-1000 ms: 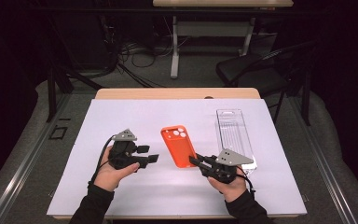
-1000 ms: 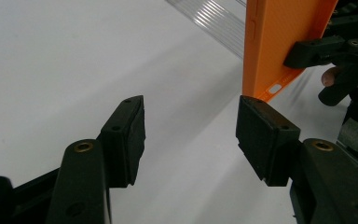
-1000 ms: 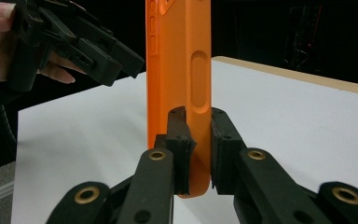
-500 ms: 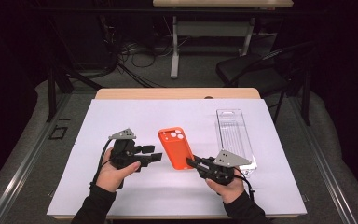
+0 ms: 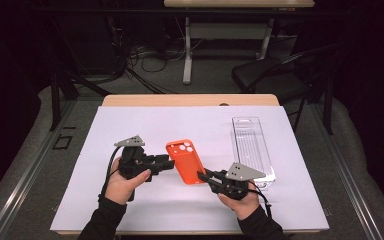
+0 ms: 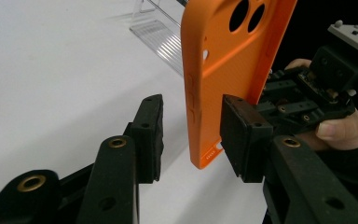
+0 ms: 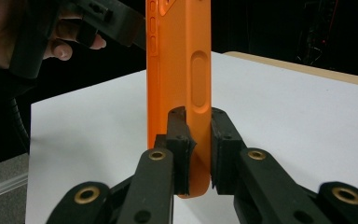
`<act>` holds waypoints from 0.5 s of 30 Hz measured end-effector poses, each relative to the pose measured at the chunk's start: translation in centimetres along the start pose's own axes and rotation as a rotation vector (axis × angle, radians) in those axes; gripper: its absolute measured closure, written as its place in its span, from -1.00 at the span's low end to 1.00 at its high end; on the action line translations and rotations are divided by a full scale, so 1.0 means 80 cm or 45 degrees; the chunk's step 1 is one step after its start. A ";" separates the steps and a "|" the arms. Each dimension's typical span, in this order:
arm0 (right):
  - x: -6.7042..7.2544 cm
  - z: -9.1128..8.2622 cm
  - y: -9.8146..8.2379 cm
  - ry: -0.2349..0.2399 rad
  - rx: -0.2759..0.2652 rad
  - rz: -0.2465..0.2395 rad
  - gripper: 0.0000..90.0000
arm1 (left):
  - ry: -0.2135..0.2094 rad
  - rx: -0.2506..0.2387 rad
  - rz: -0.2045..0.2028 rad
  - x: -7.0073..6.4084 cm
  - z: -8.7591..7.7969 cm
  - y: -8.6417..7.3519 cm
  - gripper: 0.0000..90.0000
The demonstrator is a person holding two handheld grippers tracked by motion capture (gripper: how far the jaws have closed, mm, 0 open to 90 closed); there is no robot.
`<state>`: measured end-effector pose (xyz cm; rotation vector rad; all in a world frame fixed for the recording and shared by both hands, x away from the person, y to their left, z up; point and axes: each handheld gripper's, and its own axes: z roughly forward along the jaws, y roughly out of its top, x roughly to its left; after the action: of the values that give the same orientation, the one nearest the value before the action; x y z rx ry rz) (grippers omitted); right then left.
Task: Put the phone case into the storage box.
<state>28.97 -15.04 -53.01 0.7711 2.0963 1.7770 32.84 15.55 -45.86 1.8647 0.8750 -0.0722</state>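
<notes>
Orange phone case [image 5: 185,162] sits mid-counter [image 5: 180,125], its near end pinched between the closed jaws of the right tool [image 5: 203,175]. The left tool [image 5: 169,163] gapes wide around the case's left edge. A clear plastic tray [image 5: 250,145] lies toward the counter's right edge.

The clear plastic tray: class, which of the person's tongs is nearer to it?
Right. The right tongs sit just beside the clear plastic tray, clamping the orange phone case; the left tongs are open beyond the case's far side.
</notes>
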 end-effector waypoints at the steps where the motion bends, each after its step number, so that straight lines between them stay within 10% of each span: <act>1: 0.000 0.000 0.000 0.004 0.003 -0.002 0.80 | -0.002 0.002 -0.006 0.001 0.000 0.000 0.35; 15: 0.007 0.007 -0.005 0.014 0.036 -0.028 0.80 | 0.001 0.004 -0.050 0.002 -0.002 0.001 0.63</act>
<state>28.76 -14.29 -53.48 0.7439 2.1332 1.7481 32.98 15.77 -45.80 1.8509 0.9121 -0.0972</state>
